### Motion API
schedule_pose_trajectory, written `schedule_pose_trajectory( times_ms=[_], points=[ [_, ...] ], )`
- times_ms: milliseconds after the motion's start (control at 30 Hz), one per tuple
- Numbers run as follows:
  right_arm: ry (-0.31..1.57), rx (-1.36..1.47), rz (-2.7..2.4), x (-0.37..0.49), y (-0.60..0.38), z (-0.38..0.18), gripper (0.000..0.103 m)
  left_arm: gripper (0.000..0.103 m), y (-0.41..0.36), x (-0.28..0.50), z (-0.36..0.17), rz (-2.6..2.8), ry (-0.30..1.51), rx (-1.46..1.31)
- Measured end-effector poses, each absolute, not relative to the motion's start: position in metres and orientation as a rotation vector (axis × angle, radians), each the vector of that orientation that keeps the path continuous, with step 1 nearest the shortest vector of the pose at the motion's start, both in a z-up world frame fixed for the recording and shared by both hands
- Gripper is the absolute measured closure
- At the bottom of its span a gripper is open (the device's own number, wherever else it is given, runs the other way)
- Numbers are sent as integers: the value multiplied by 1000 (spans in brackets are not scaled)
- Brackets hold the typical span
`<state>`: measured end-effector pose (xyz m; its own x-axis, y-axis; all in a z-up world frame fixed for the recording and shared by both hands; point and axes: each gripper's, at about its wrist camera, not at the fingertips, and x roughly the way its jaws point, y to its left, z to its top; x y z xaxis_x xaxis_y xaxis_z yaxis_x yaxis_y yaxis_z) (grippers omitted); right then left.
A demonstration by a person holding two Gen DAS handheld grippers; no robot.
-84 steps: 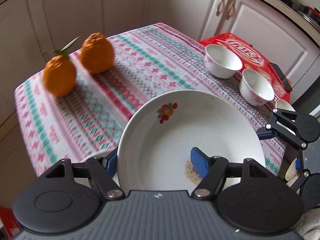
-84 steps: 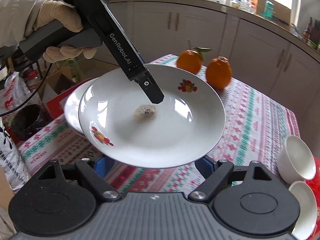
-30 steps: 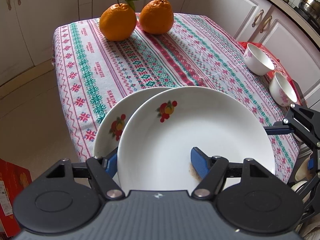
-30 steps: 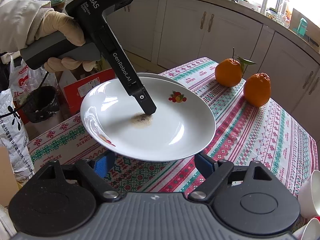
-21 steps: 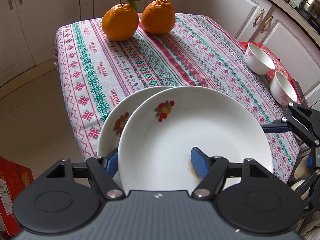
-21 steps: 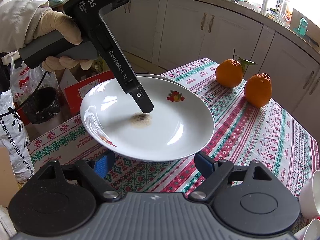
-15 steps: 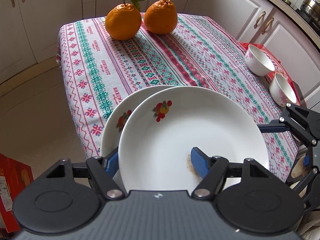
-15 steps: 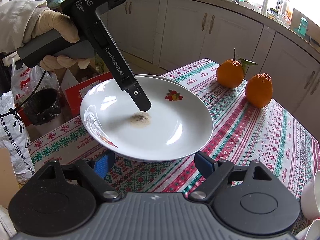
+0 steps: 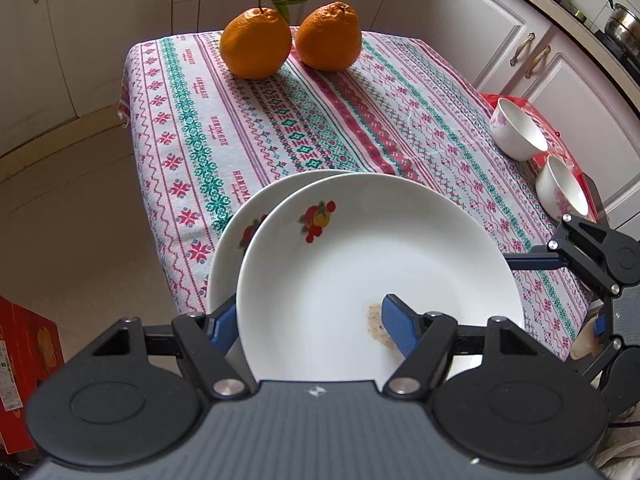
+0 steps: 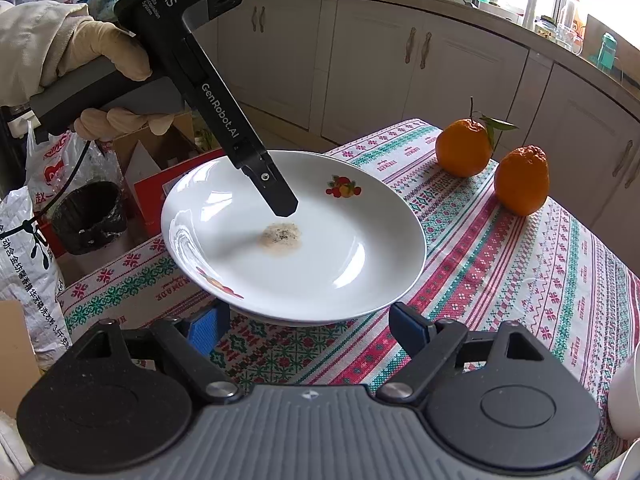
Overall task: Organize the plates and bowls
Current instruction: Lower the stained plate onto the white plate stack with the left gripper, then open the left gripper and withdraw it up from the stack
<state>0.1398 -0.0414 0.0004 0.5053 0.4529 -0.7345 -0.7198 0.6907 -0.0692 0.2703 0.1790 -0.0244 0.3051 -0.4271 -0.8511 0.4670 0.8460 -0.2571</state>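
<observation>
Just above the lower plate (image 9: 230,240), the left gripper (image 9: 308,320) jaws pinch the upper plate (image 9: 380,264), offset right; right gripper (image 10: 308,328) jaws spread, empty.

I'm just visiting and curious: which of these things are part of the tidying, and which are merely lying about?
Part of the job:
held plate
plate beneath
two small bowls
left gripper

Lying about:
two oranges
red box
black bin

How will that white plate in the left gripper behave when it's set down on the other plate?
The held plate looks glazed and glossy, so probably slippery against the lower plate. Likely rigid ceramic, so it may chip if dropped. The left gripper pinches only its near rim, so it could tilt.
</observation>
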Motion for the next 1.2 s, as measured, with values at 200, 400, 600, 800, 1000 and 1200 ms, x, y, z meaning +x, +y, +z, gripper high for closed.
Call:
schedule_pose_trajectory(
  times_ms=[200, 400, 600, 800, 1000, 1200],
  points=[
    [754, -382, 739, 143, -42, -2, 13, 30, 183, 268, -21, -585, 1108, 26],
    [757, -382, 743, 145, -41, -5, 13, 30, 188, 268, -18, -577, 1104, 0],
    [747, -384, 751, 146, -39, -6, 13, 30, 191, 271, -15, -563, 1099, -27],
    [744, -385, 750, 146, -38, -8, 13, 30, 194, 274, -15, -557, 1093, -57],
    [745, -383, 732, 144, -42, -8, 13, 29, 195, 279, -15, -556, 1087, -79],
    [747, -376, 718, 139, -48, -5, 13, 28, 194, 284, -14, -558, 1083, -87]
  ],
)
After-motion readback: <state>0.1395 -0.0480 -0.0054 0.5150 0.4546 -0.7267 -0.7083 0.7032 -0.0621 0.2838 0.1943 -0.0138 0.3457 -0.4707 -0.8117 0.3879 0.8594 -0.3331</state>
